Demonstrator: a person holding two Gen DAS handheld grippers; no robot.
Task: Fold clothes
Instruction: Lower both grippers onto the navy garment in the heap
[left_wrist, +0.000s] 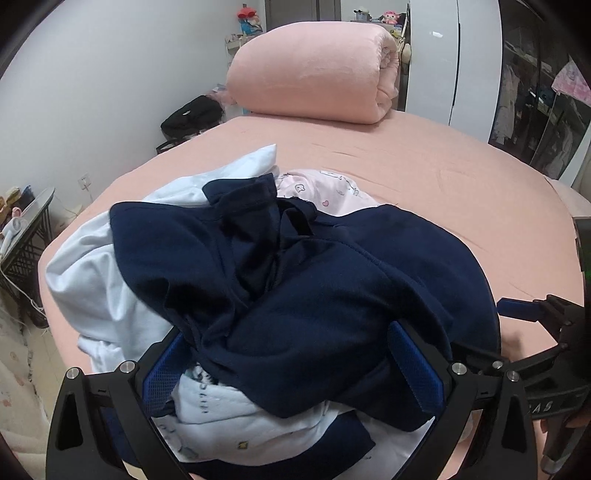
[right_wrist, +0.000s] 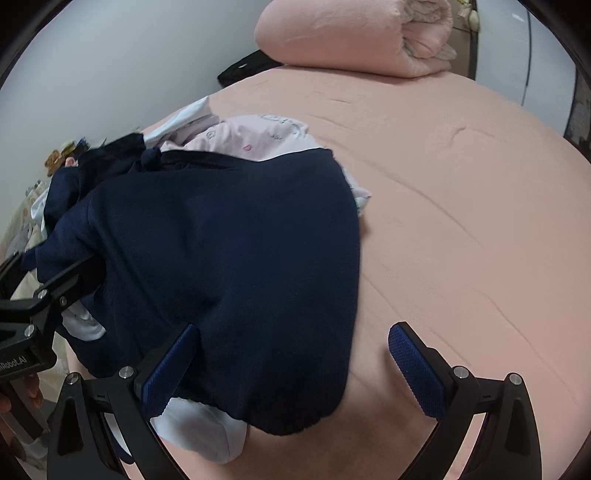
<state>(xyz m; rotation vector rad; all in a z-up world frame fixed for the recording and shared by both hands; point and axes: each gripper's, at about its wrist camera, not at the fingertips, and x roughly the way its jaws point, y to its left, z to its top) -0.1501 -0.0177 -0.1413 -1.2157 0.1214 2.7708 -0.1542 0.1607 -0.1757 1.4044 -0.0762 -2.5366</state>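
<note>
Pile of clothes at the near left part of the pink bed sheet (left_wrist: 424, 177). Navy garment (left_wrist: 295, 266) lies crumpled on top; white garment (left_wrist: 96, 273) spreads under it toward the bed's left edge; pale pink printed garment (left_wrist: 325, 188) shows behind.

Left gripper (left_wrist: 295, 365): fingers wide apart, straddling navy folds, blue pads (left_wrist: 415, 365) touching cloth but not pinching it.

Right gripper (right_wrist: 295, 369): fingers apart; left pad against the navy garment's edge, right pad over bare sheet.

Open room: the sheet right of the pile and beyond it is bare up to the rolled pink quilt (left_wrist: 314, 70) at the far end.

Writing: "nRobot.AI", partly cut off, on the left gripper's body in the right wrist view.
</note>
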